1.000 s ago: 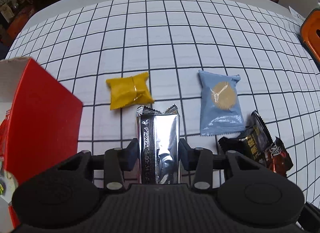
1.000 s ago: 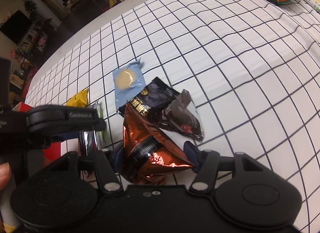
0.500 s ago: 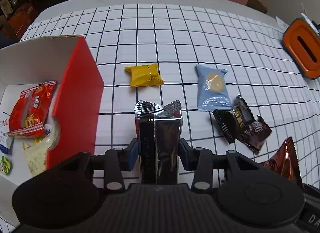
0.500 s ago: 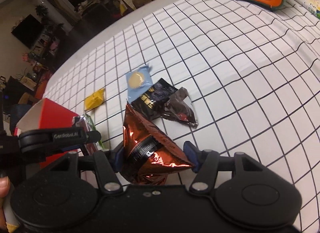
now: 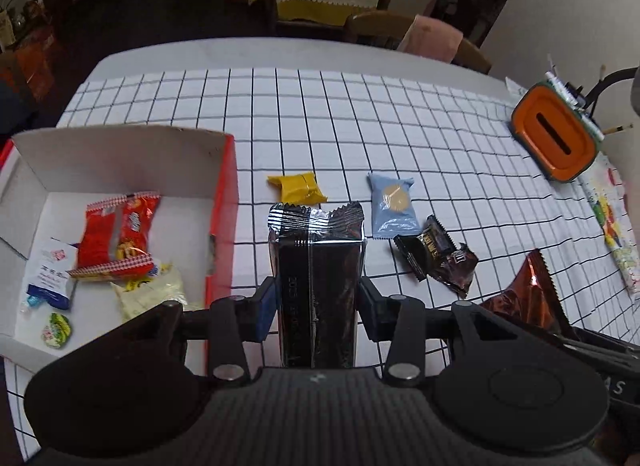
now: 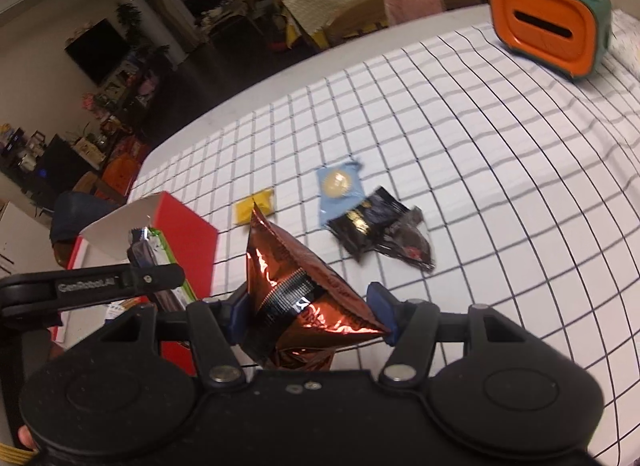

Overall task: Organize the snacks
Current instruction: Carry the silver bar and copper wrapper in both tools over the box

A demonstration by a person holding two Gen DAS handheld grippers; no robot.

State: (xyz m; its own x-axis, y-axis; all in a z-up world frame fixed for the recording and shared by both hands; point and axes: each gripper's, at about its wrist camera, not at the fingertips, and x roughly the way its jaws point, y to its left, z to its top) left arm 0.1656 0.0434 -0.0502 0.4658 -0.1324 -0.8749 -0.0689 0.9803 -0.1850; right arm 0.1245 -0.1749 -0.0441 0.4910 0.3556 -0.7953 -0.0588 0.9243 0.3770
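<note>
Both claws risen; left claw (image 5: 317, 298) side reads "GenRobot.AI".

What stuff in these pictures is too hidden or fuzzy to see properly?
- Silver-black packet: its lower end is hidden behind the left gripper, left wrist view.
- Copper bag: its bottom is hidden by the right gripper, right wrist view.
- Red box: its inside is blocked by its wall, right wrist view.
- Dark wrappers: print blurred.
</note>
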